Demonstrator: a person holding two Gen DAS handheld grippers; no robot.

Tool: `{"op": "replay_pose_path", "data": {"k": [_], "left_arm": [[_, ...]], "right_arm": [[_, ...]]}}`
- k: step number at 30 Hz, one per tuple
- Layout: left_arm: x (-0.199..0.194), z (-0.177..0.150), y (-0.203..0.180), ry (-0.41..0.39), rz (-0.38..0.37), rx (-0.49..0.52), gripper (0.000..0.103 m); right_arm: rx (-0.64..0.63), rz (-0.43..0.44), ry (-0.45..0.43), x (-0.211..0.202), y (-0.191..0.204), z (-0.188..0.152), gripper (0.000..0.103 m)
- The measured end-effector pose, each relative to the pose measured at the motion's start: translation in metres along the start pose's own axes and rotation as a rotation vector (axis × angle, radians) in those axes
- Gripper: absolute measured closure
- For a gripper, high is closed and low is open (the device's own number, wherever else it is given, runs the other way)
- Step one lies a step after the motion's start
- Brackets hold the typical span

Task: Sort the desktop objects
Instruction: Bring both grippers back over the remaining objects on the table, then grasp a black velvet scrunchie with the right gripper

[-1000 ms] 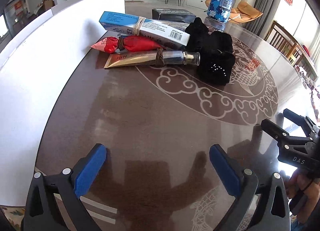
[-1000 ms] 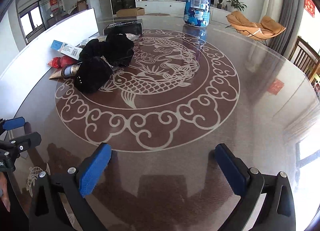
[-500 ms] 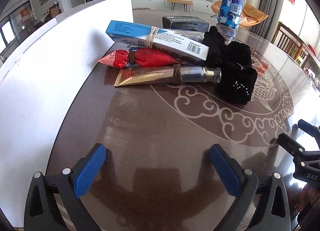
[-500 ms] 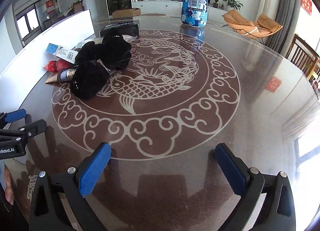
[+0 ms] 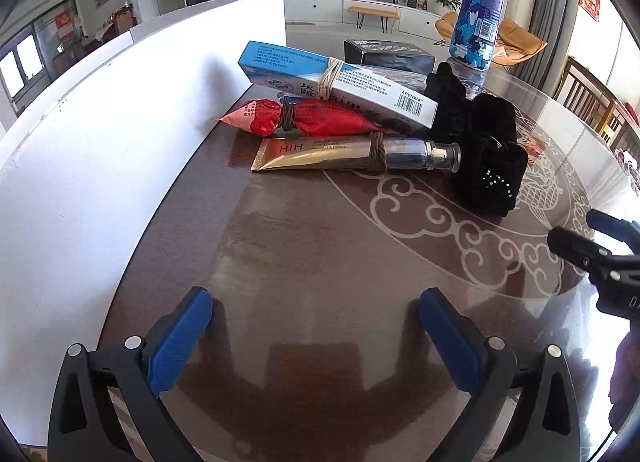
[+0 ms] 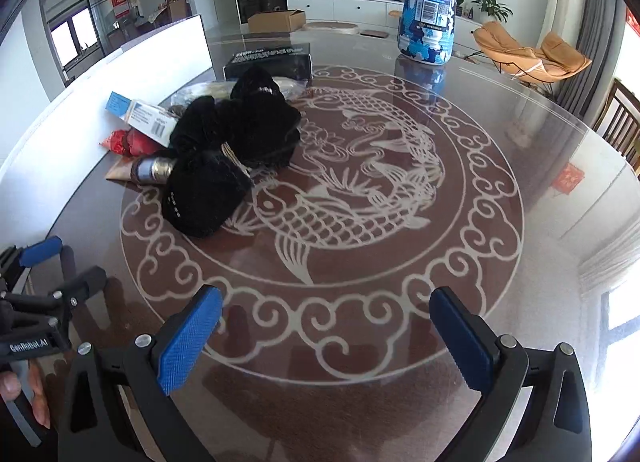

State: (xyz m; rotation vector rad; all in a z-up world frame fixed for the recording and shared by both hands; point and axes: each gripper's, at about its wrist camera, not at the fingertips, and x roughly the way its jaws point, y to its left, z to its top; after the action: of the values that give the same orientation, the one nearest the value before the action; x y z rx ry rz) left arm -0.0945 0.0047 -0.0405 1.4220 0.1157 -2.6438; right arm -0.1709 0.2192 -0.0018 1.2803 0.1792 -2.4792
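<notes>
A pile lies on the round table by the white board: a gold cream tube point(image 5: 344, 151), a red packet point(image 5: 308, 121), a blue-and-white box point(image 5: 336, 81), each tied with a band, and black velvet scrunchies point(image 5: 484, 149) point(image 6: 236, 141). A black box point(image 5: 390, 55) lies behind them. My left gripper point(image 5: 316, 336) is open and empty, low over the table, short of the tube. My right gripper point(image 6: 326, 334) is open and empty over the fish pattern, short of the scrunchies.
A tall blue camouflage bottle point(image 6: 430, 1) stands at the far side of the table. A white board point(image 5: 100, 133) walls the left edge. The right gripper shows at the right edge of the left wrist view point(image 5: 600, 250). Chairs stand beyond the table on the right.
Both grippers have moved forward toward the pile, so the objects look nearer and larger. The jaws have stayed open. Nothing on the table has moved.
</notes>
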Motion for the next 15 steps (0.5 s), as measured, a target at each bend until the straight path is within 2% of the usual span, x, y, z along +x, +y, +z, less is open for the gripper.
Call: {"op": "replay_pose_path", "data": {"k": [3,4,7,9,12,15], "left_arm": [[0.0,0.001,0.0,-0.002,0.0,0.001,0.0],[0.0,0.0,-0.001,-0.003,0.001,0.001,0.0],[0.001,0.001,-0.002,-0.002,0.001,0.001,0.0],[0.001,0.001,-0.003,-0.002,0.001,0.0,0.0],[0.0,0.001,-0.003,-0.003,0.001,0.001,0.0],[0.0,0.001,-0.003,-0.002,0.001,0.0,0.0]], "right_arm": [[0.065,0.059,-0.107,-0.009,0.01,0.042,0.0],[0.081,0.075,-0.114,-0.005,0.014,0.055,0.0],[0.073,0.08,-0.057,0.018,0.029,0.079,0.0],[0.026,0.058,-0.026,0.032,0.039,0.08,0.0],[-0.05,-0.022,0.019,0.047,0.04,0.07,0.0],[-0.001,-0.024,0.012,0.041,0.014,0.053,0.0]]}}
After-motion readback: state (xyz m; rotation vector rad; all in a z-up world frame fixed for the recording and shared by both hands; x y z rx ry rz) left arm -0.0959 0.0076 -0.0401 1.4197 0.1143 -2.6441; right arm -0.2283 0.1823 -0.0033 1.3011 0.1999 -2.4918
